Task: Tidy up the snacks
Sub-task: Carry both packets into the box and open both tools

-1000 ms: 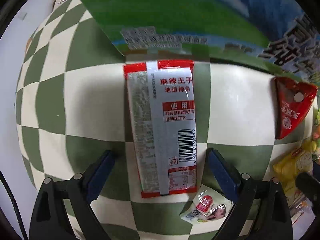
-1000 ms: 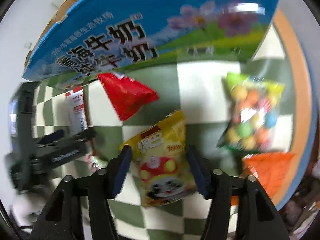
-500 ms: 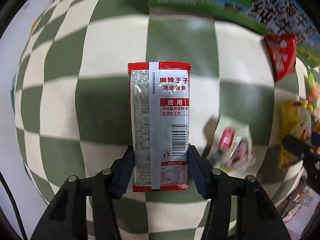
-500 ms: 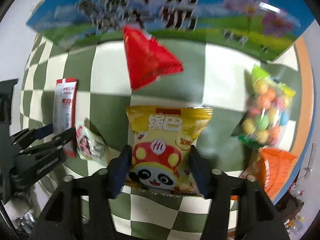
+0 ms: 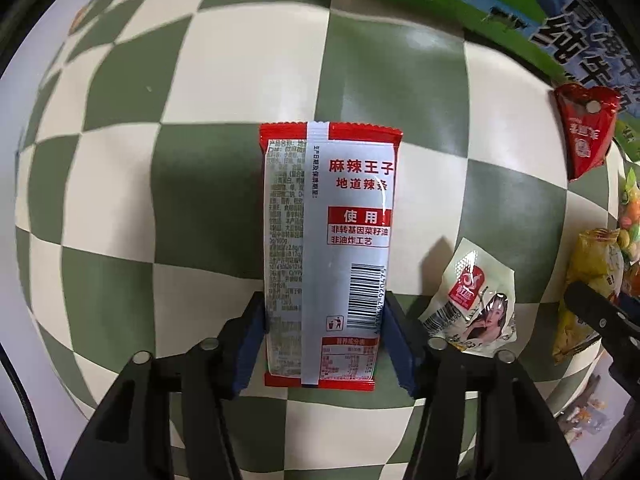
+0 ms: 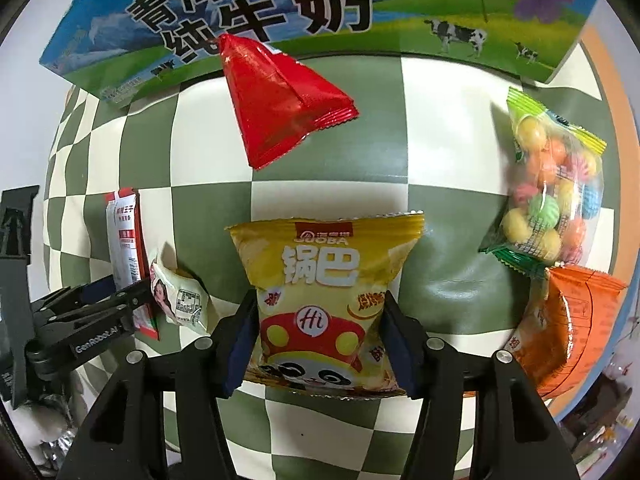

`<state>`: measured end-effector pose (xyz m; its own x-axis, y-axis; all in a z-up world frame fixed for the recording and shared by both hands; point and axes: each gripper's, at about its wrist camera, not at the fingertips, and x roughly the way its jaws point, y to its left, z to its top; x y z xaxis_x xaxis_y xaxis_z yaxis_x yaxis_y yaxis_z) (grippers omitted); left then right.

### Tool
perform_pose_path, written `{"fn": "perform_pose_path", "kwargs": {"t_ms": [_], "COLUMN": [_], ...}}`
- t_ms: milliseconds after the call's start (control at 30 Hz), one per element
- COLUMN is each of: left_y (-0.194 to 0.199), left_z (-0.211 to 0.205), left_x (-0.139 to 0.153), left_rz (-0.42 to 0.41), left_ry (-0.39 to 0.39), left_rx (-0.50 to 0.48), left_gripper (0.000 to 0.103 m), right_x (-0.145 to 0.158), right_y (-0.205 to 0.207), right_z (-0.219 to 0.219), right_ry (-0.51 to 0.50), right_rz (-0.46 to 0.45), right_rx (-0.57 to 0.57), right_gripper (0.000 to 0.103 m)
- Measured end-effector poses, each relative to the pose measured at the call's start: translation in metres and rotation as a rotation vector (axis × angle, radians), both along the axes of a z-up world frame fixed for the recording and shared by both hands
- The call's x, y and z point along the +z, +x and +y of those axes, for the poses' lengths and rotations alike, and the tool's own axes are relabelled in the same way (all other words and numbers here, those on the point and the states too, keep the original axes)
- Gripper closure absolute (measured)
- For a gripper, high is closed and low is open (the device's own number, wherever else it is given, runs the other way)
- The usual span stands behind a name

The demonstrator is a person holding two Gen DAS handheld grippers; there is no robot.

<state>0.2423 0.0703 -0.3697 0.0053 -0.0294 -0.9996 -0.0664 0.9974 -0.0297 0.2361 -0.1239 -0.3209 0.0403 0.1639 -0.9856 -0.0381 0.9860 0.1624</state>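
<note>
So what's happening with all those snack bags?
A person is sorting snacks with a gripper in each hand. The left gripper has just closed on the long red-and-white spicy strip packet, and the right gripper has just closed on the yellow crisp bag with a panda. Both point down at the green-and-white checked tablecloth. A red foil pouch, a clear bag of coloured balls, an orange packet and a small white packet lie nearby, in front of a blue milk carton box.

In my right view, the crisps (image 6: 326, 300) lie at centre on the tabletop (image 6: 440, 152), wedge pack (image 6: 280, 100) above, carton (image 6: 304, 4) topmost, candy bag (image 6: 548, 192) at right.
</note>
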Motion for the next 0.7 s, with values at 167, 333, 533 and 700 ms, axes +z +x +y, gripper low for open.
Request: {"fn": "perform_pose_path", "kwargs": {"t_ms": [167,333,533,700], "left_y": [-0.013,-0.016,0.031,0.106], "left_z": [-0.006,-0.020,-0.055,-0.087], "left_x": [0.036,0.110,0.193,0.220], "left_rz": [-0.063,-0.179,-0.306,-0.346], "left_ry": [-0.028,-0.127,-0.231,-0.238], "left_rx": [-0.012,-0.038,-0.102,-0.139], "left_gripper": [0.058,0.059,0.058,0.058], "right_x": [0.016,0.055,0.138,0.190], "right_y": [-0.010,-0.017,-0.002,0.045], "right_z": [-0.008,-0.029,-0.050,-0.053], "right_ry": [0.000,0.097,0.208,0.238], "right_rz": [-0.052,-0.113,-0.286,-0.392], "right_rx": [0.013,-0.022,-0.096,-0.114], "right_gripper": [0.051,0.052,0.052,0.052]}}
